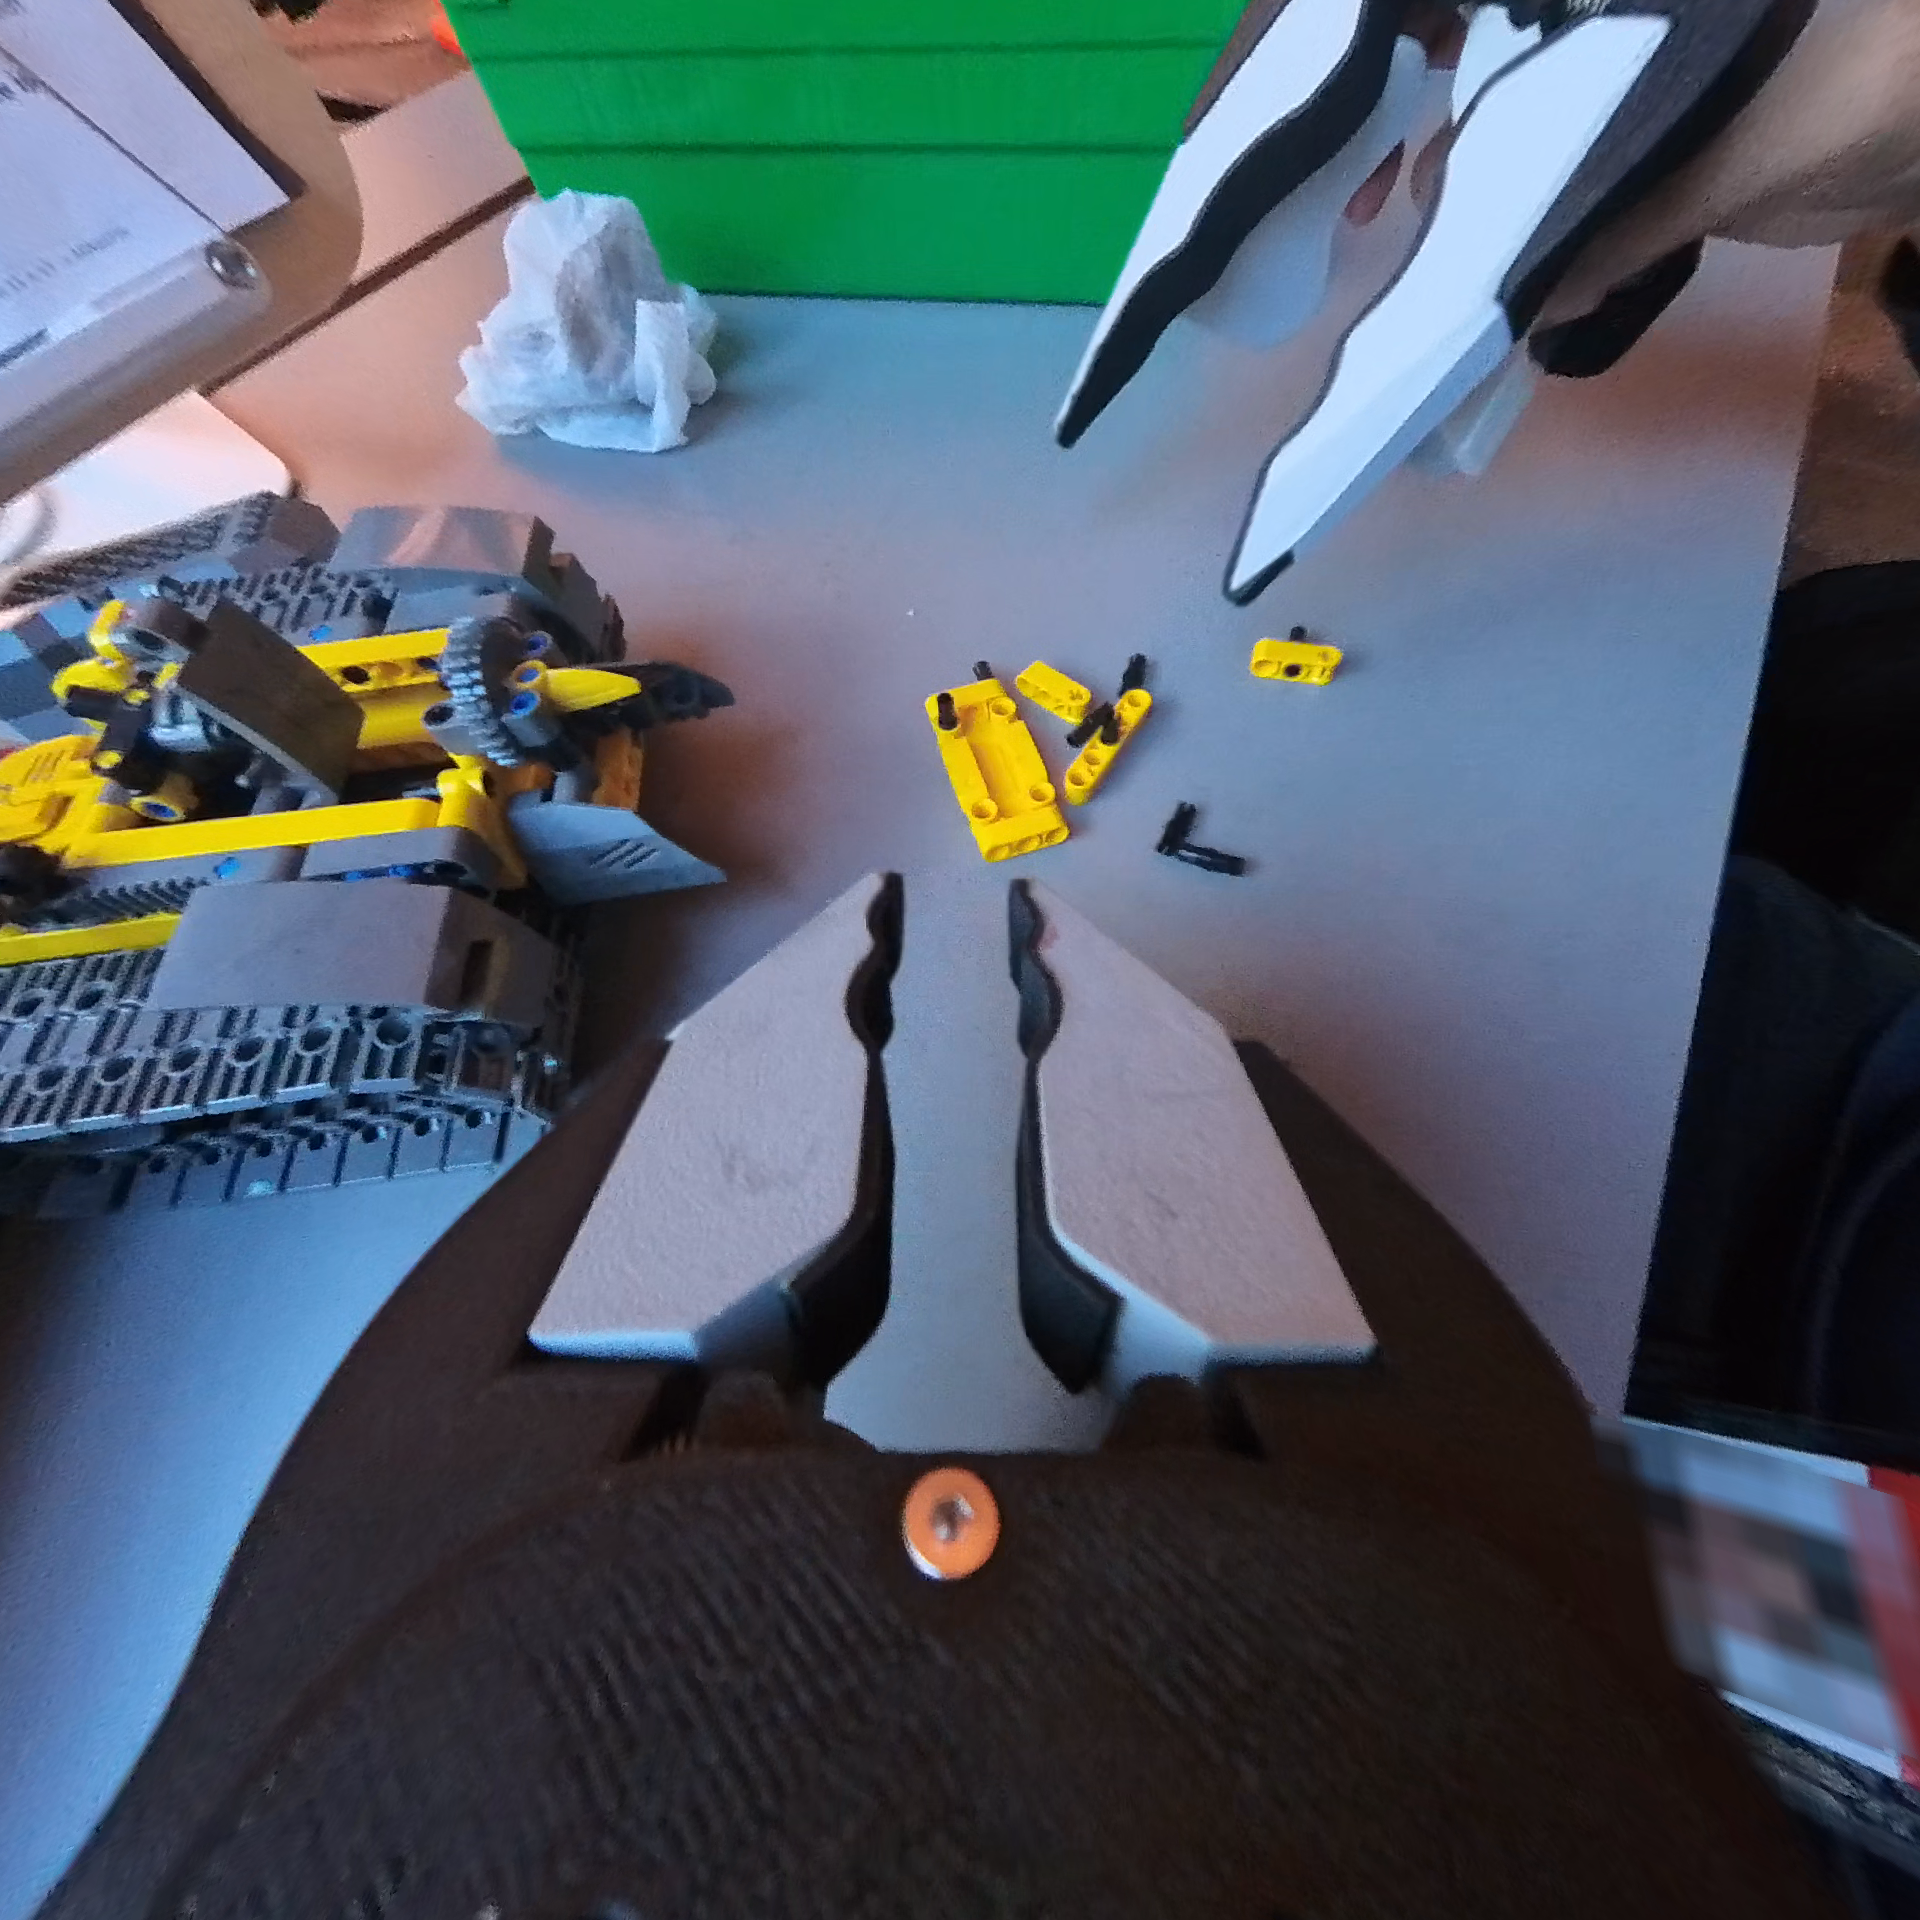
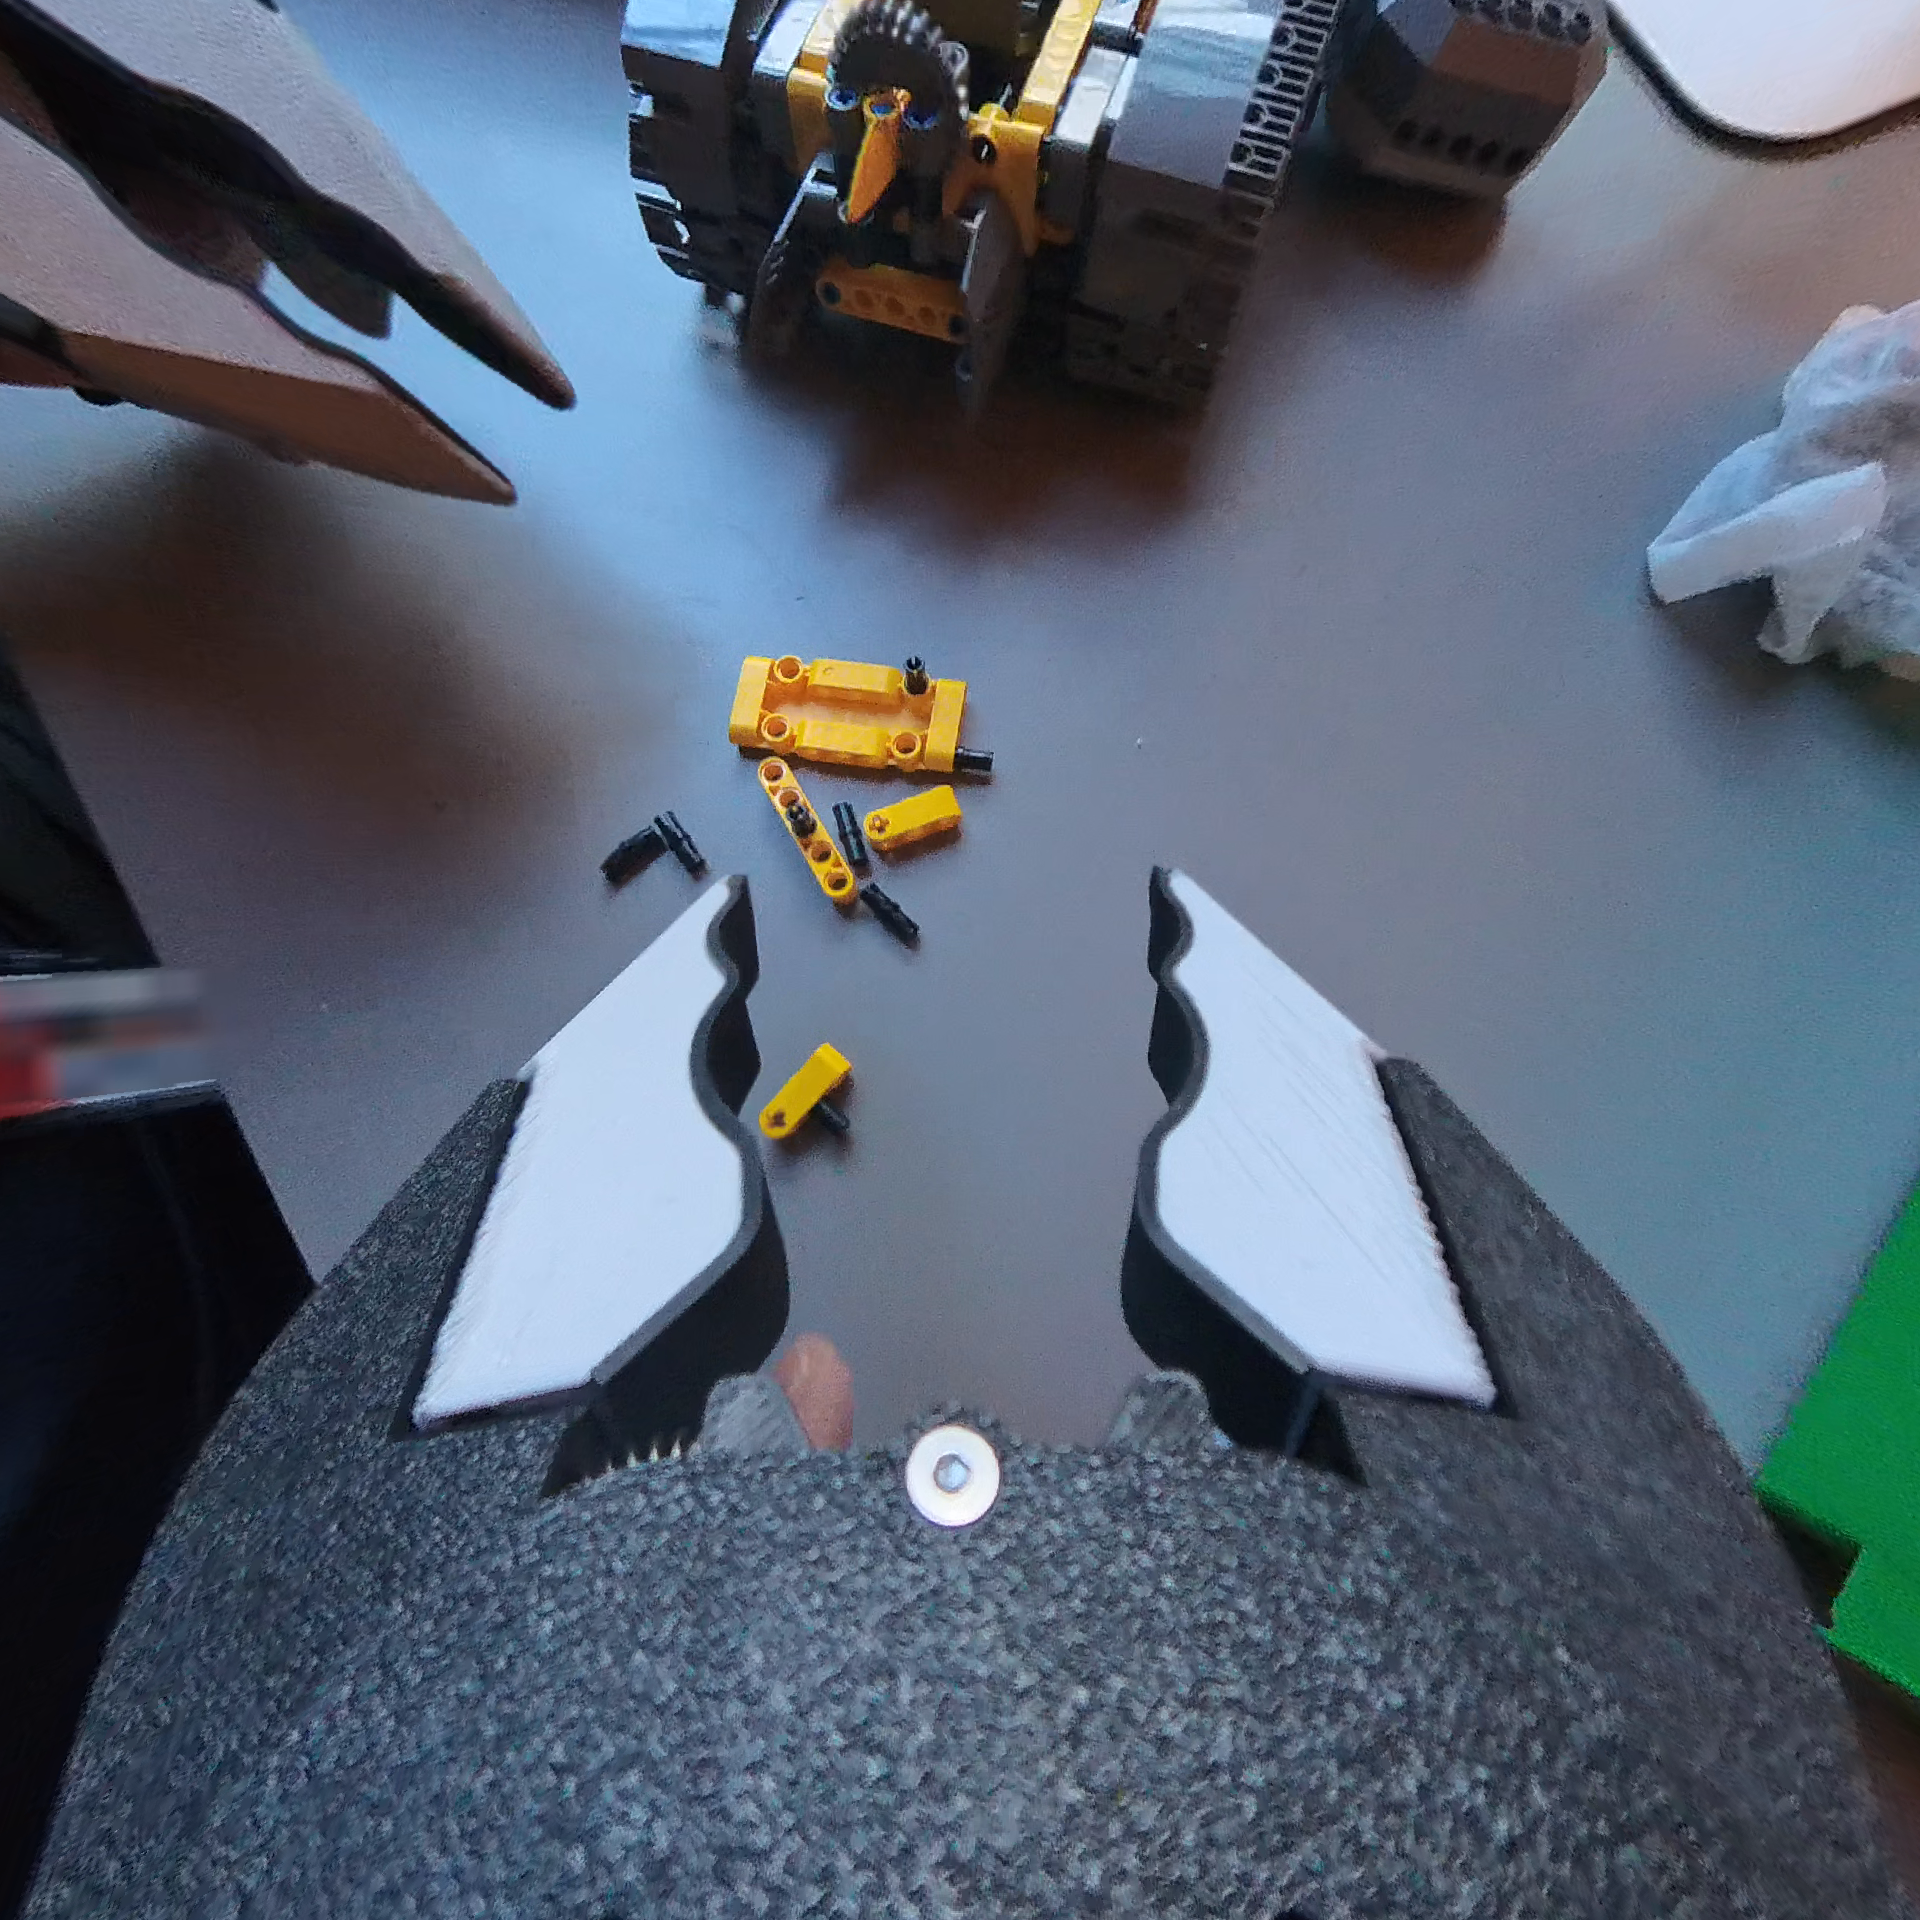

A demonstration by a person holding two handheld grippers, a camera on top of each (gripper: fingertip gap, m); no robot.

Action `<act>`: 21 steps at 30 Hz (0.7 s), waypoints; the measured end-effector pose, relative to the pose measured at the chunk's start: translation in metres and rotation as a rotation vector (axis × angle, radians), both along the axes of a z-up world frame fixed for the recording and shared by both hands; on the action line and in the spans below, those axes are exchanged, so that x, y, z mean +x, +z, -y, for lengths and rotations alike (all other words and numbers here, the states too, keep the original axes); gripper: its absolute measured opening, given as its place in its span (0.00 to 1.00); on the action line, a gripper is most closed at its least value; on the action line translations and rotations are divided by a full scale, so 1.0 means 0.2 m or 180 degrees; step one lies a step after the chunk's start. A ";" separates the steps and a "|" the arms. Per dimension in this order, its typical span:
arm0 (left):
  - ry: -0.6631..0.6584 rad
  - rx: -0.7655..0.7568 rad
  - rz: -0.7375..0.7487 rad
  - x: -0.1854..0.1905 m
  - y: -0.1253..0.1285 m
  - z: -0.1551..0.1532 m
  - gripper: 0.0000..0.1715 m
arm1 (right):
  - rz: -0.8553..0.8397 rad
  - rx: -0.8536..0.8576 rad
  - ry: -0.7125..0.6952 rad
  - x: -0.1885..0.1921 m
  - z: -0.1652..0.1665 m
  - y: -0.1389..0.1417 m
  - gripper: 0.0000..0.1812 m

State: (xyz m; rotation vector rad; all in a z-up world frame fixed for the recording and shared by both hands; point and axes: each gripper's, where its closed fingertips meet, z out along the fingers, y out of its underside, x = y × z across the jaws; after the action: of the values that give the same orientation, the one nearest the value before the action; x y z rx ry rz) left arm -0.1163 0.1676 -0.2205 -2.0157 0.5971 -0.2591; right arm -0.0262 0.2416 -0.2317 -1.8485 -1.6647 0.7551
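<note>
Just ahead of left claw (image 1: 956, 894): loose yellow pieces (image 1: 995, 764).

Left claw (image 1: 954, 885): body of dark brown-black printed plastic with fine layer lines; two flat, pale grey wedge fingers (image 1: 748, 1164) tapering to points, inner edges lined with wavy black pads. One washer-backed hex screw (image 1: 950, 1522) sits centred below the fingers, tinted orange in this light.

Right claw (image 2: 948, 878): same shape, body speckled grey-black and grainy. Fingers (image 2: 1288, 1143) white with visible print striations, wavy black inner pads. Silver washer and hex screw (image 2: 952, 1475) at centre.
</note>
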 end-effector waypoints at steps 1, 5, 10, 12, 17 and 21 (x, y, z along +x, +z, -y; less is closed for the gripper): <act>-0.0007 -0.0053 0.0036 0.01 -0.02 0.00 0.13 | 0.0008 -0.0033 -0.0001 0.01 -0.01 0.00 0.41; -0.0068 -0.0364 0.0197 0.07 -0.10 0.00 0.25 | -0.0105 0.0032 -0.0339 0.01 -0.10 0.02 0.46; 0.0000 -0.0424 0.0179 0.09 -0.11 -0.04 0.29 | -0.0201 0.0169 -0.0363 0.00 -0.11 0.07 0.49; 0.0018 -0.0433 0.0123 0.10 -0.11 -0.09 0.28 | -0.0284 0.0142 -0.0305 0.00 -0.09 0.11 0.49; -0.0122 -0.0774 0.0020 0.17 -0.19 -0.18 0.30 | -0.0389 0.0132 -0.0425 0.06 -0.13 0.18 0.44; -0.0173 -0.0826 -0.0178 0.16 -0.24 -0.20 0.19 | -0.0442 0.0182 -0.0480 0.11 -0.15 0.21 0.41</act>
State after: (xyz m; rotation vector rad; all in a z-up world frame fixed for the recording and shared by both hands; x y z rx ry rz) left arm -0.0839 0.2082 -0.2680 -2.2643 0.6829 -0.3276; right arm -0.0035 0.2709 -0.1897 -1.8153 -1.4287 0.7463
